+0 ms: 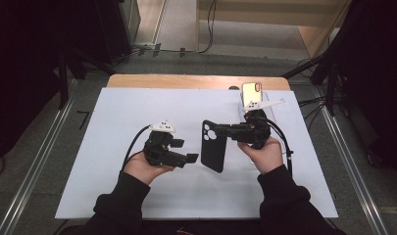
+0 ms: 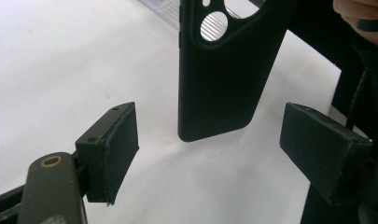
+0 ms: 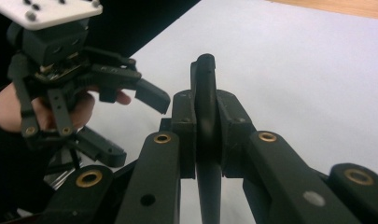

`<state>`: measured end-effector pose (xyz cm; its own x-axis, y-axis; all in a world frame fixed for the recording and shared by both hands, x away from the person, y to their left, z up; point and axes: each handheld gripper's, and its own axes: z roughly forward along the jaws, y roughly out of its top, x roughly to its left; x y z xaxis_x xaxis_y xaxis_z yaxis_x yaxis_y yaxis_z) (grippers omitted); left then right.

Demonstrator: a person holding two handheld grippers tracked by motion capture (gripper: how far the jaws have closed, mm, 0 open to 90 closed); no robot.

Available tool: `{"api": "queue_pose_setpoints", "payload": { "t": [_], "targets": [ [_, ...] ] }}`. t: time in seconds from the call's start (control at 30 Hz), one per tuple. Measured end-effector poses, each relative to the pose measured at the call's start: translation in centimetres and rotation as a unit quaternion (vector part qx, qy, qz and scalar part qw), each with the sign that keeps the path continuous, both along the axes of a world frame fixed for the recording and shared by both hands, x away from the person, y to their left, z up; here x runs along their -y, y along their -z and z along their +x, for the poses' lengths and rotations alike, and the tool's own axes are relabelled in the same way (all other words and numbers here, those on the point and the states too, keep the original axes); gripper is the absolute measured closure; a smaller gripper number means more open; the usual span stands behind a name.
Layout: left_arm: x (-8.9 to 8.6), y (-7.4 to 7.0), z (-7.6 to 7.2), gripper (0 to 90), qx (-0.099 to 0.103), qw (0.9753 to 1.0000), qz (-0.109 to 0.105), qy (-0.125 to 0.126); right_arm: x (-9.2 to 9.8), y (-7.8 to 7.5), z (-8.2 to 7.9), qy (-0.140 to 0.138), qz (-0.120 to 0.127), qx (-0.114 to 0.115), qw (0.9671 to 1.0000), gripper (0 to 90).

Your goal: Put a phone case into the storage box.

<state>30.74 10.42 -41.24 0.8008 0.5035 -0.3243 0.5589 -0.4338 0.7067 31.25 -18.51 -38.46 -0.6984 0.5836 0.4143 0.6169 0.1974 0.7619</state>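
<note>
between right hand-held gripper [image 3: 206, 135] jaws, phone case [image 3: 206, 93]

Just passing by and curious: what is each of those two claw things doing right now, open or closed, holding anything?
Left gripper: open, holding nothing.
Right gripper: closed on the black phone case, gripping it near its camera cutout end.
</note>
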Motion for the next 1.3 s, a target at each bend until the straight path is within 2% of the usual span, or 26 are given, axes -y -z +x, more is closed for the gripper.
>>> {"api": "queue_pose_setpoints", "payload": {
  "t": [0.1, 0.2, 0.33, 0.43, 0.47, 0.5, 0.57, 0.67, 0.83, 0.93, 1.13, 1.3],
  "targets": [
    [0.0, -0.4, 0.1, 21.8, 0.01, 0.9999, 0.0, 0.013, 0.1, 0.0, 0.0, -0.019, 0.001, 0.003, 0.9998, 77.3],
    [0.1, -0.9, 0.0, 21.7, 0.029, 0.9994, 0.006, 0.015, 0.0, -0.1, -0.2, -0.045, -0.005, 0.01, 0.9989, 77.3],
    [0.2, -1.3, 0.2, 21.6, 0.03, 0.9994, 0.006, 0.018, 0.0, -0.2, -0.3, -0.068, -0.009, 0.018, 0.9975, 77.2],
    [0.2, -1.5, 0.4, 21.7, 0.024, 0.9995, -0.005, 0.02, 0.0, -0.1, -0.3, -0.081, -0.005, 0.014, 0.9966, 77.2],
    [0.1, -1.5, 0.5, 22.6, 0.02, 0.9993, -0.013, 0.028, -0.1, -0.1, -0.3, -0.086, -0.003, 0.014, 0.9962, 77.2],
    [0.1, -1.5, 0.5, 27.4, 0.02, 0.9991, -0.019, 0.033, -0.1, -0.1, -0.3, -0.09, -0.003, 0.015, 0.9958, 77.2],
    [0.1, -1.7, 0.5, 30.8, 0.019, 0.9988, -0.021, 0.039, -0.2, -0.1, -0.4, -0.098, -0.003, 0.014, 0.9951, 77.2],
    [0.3, -2.0, 0.5, 30.6, 0.028, 0.9985, -0.02, 0.044, -0.4, -0.1, -0.4, -0.108, -0.002, 0.014, 0.994, 77.2],
    [0.7, -2.3, 0.5, 30.6, 0.032, 0.9967, -0.024, 0.071, -0.7, 0.0, -0.5, -0.127, 0.005, 0.018, 0.9917, 77.2],
    [0.9, -2.2, 0.5, 30.7, 0.033, 0.9964, -0.016, 0.077, -1.0, 0.0, -0.7, -0.137, 0.003, 0.019, 0.9904, 77.2],
    [1.1, -2.0, 0.7, 31.1, 0.037, 0.9953, -0.015, 0.088, -1.4, 0.1, -0.7, -0.154, 0.006, 0.019, 0.9878, 77.2],
    [1.2, -1.9, 0.6, 35.8, 0.044, 0.994, -0.015, 0.099, -1.8, 0.0, -1.0, -0.167, 0.014, 0.023, 0.9856, 77.2]
  ]
}}
